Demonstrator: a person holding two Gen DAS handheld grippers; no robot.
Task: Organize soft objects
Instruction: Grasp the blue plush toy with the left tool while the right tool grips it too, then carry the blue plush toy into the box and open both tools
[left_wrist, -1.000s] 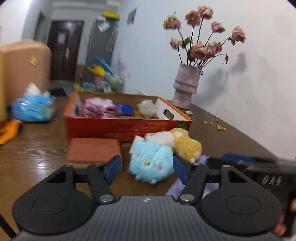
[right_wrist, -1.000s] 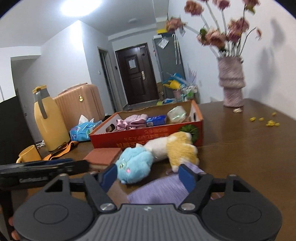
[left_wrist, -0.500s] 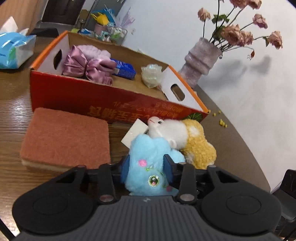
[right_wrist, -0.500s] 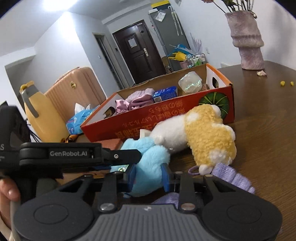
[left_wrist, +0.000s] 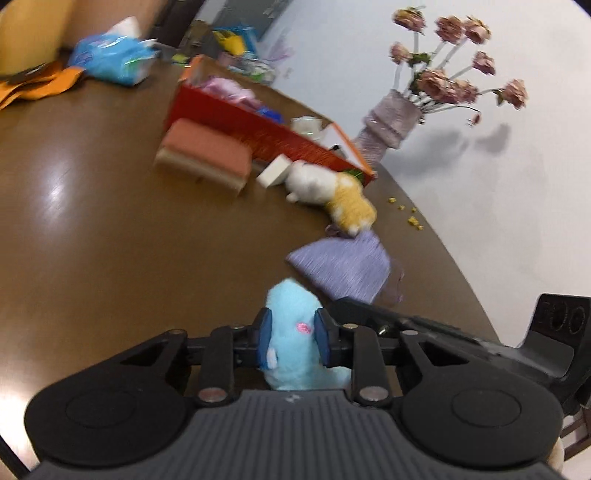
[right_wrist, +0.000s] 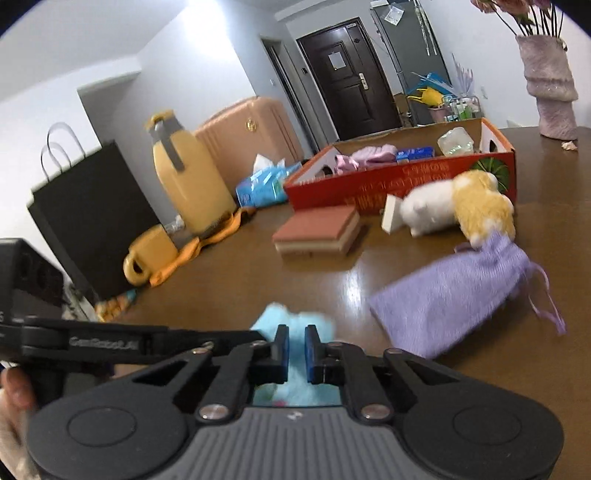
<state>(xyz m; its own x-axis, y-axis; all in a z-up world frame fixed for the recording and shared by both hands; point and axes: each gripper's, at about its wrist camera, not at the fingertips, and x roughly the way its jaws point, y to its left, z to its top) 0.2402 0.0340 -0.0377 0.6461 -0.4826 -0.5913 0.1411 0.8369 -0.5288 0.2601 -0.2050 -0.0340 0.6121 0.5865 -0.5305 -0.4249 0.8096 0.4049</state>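
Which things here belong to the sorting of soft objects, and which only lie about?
Belong to the job:
blue plush toy, gripped by left gripper and right gripper
white and yellow plush toy
purple pouch
sponge
red box

Just lying about:
vase
yellow jug
yellow mug
tissue pack

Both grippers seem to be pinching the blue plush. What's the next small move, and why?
Probably open the right gripper so the left gripper can carry the blue plush toy alone. Both are shut on it, away from the red cardboard box, where other soft items already lie.
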